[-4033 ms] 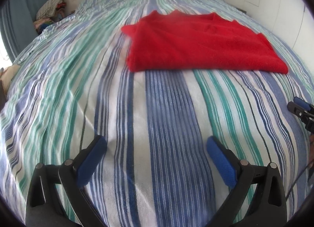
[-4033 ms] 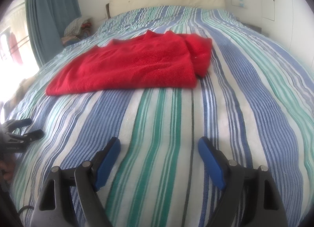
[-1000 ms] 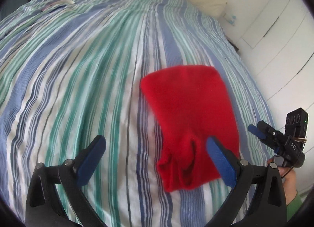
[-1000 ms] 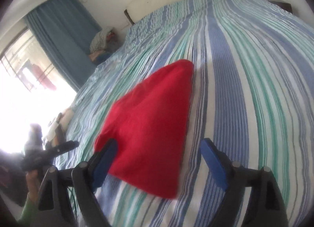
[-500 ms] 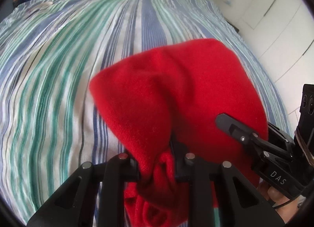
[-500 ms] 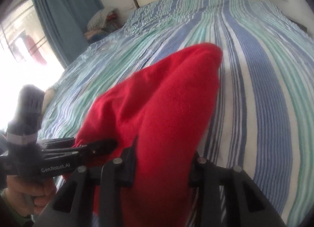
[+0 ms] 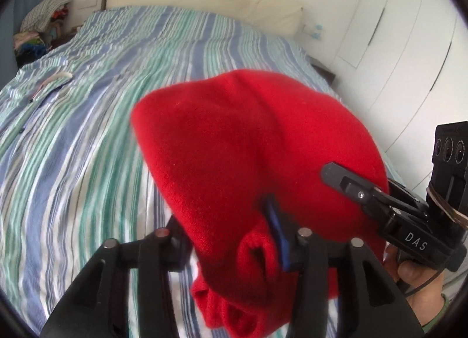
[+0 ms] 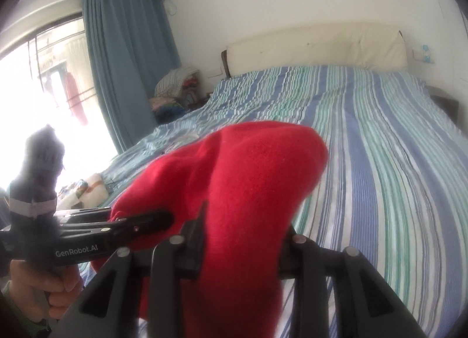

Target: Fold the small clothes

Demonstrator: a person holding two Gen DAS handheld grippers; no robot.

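Both the left claw (image 7: pixel 234 238) and the right claw (image 8: pixel 242 238) pinch the folded red garment (image 7: pixel 257 156) above the striped bed (image 7: pixel 87 133), mid-carry; next it likely needs laying flat.

A red knit garment (image 7: pixel 257 145), fuzzy and soft, is bunched into a thick folded bundle and held above the striped bed (image 7: pixel 87 133), over its foot end and toward the right edge. Its folded end bulges toward the headboard, and loose rolled edges (image 7: pixel 254 253) hang down at the near end.
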